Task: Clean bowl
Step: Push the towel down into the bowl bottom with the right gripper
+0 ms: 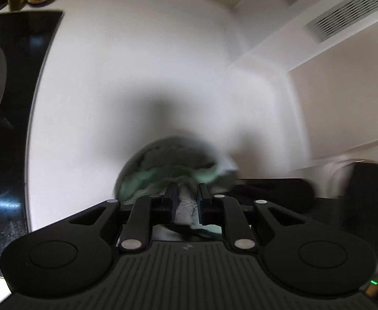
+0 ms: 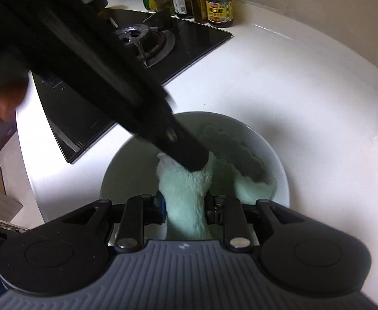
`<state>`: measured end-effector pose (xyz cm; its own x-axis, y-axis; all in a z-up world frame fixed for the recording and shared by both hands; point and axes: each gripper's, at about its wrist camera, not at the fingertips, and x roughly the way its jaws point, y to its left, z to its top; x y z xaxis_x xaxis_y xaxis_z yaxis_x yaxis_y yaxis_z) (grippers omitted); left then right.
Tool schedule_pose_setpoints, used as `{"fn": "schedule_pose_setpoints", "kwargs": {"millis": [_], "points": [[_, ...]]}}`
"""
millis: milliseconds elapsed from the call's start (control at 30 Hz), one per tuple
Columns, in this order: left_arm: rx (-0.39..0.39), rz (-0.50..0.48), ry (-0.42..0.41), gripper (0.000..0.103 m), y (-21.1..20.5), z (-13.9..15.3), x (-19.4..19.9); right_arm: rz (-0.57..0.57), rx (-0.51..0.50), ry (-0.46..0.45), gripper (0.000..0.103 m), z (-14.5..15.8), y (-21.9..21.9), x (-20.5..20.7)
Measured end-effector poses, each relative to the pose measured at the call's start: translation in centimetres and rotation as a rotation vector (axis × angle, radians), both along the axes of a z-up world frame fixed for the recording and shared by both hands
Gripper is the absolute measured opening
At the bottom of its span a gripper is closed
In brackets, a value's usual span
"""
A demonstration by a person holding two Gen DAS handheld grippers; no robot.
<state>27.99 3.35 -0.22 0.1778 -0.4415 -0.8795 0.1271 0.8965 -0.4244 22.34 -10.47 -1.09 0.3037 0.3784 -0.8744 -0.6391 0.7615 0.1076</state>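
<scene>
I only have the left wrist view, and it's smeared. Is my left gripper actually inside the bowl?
Observer: Yes. In the right wrist view the left gripper reaches over the rim of the white bowl, and its tip is on the green cloth.
Operator: Where's the right gripper?
Observer: The right gripper is at the bowl's near rim, with one end of that cloth between its fingers.
Operator: Anything close to the bowl?
Observer: A black hob lies to the bowl's left in that view, on the white counter. It is not touching the bowl.
</scene>
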Motion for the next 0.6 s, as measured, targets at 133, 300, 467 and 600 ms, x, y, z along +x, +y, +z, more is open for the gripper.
{"fn": "schedule_pose_setpoints", "kwargs": {"millis": [133,300,467,600], "points": [[0.063,0.02,0.057,0.015,-0.3,-2.6,0.8,0.017,-0.045,-0.042,0.02,1.3,-1.0,-1.4],[0.109,0.023,0.053,0.007,-1.2,-3.4,0.9,0.15,-0.116,-0.085,0.021,3.7,-1.8,-3.8],[0.116,0.029,0.041,0.005,-1.7,-3.4,0.6,0.228,-0.168,-0.167,0.021,6.4,-2.2,-5.0],[0.036,0.045,0.015,0.003,-0.4,-1.4,0.3,0.257,-0.175,-0.133,0.021,5.2,-1.5,-3.8]]}}
